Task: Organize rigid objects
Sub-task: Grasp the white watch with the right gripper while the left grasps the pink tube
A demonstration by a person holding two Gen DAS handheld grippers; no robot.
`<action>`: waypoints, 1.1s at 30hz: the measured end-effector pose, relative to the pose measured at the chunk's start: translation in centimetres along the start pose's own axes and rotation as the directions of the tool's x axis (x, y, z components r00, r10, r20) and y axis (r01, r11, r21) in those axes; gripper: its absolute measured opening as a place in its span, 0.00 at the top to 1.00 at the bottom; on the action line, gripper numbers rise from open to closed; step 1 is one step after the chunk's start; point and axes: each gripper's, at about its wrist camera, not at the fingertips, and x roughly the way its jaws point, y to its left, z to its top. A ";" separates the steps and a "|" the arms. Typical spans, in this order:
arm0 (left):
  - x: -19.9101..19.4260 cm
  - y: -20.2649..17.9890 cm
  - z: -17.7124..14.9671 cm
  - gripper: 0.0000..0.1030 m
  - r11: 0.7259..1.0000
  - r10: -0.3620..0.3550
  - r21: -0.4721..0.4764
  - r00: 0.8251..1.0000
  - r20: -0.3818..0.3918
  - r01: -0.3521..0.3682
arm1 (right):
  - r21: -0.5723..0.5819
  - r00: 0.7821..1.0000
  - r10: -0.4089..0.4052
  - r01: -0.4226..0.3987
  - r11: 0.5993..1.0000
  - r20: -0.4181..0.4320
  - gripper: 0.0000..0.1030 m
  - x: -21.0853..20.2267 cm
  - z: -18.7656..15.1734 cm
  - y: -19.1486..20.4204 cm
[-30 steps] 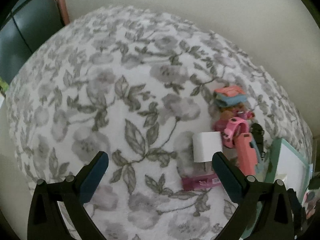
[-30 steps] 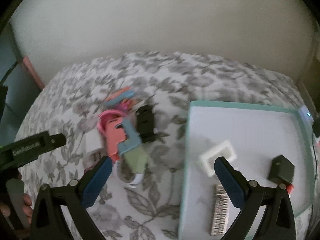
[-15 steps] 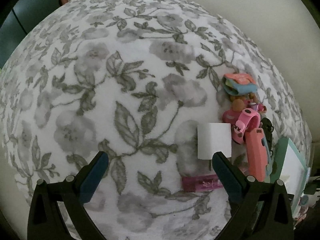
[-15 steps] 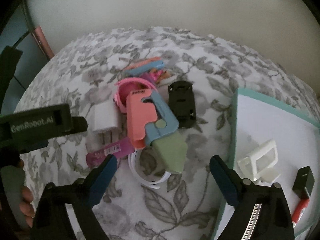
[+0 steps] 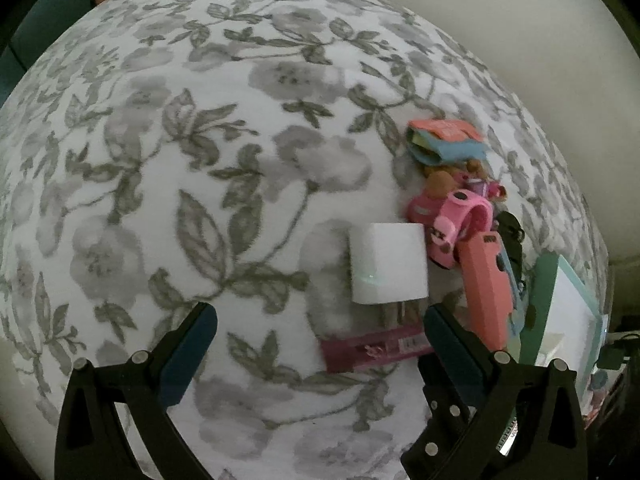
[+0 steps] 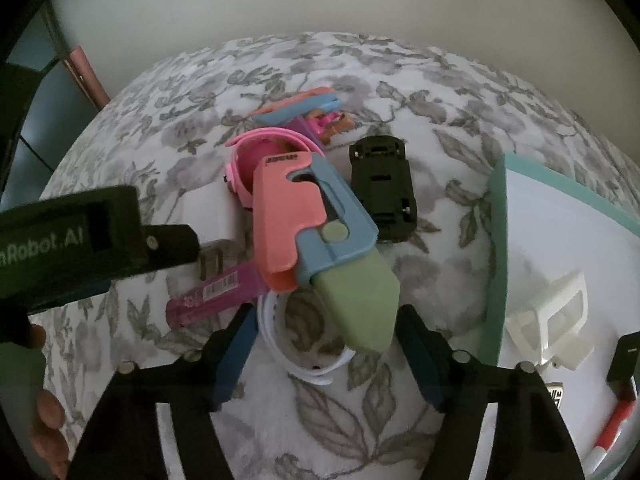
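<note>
Teal tray (image 6: 494, 248) holds white frame (image 6: 552, 320), black block (image 6: 624, 354); right claw (image 6: 324, 332) closing around green-tipped toy (image 6: 320, 236); left claw (image 5: 320, 332) open.

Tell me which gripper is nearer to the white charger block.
Left. The left gripper hovers open just short of the white charger block. The right gripper, jaws closing, straddles the green toy tip, off to the charger's side.
</note>
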 end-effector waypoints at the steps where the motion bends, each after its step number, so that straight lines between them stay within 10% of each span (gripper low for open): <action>1: 0.1 -0.1 -0.1 0.00 1.000 -0.006 0.002 1.000 -0.004 0.006 | 0.000 1.000 0.004 -0.004 1.000 0.006 0.32 0.0 0.0 0.0; 16: 2.0 -2.6 0.2 0.00 0.998 -0.049 0.028 0.998 -0.030 0.050 | 0.025 0.998 0.066 -0.066 0.997 0.013 0.44 -0.2 -0.2 -0.4; 33: 4.8 -5.8 -0.8 0.00 0.990 0.072 0.127 0.997 -0.032 -0.067 | 0.029 0.999 0.049 -0.049 0.998 0.001 0.44 -0.6 -0.6 -0.6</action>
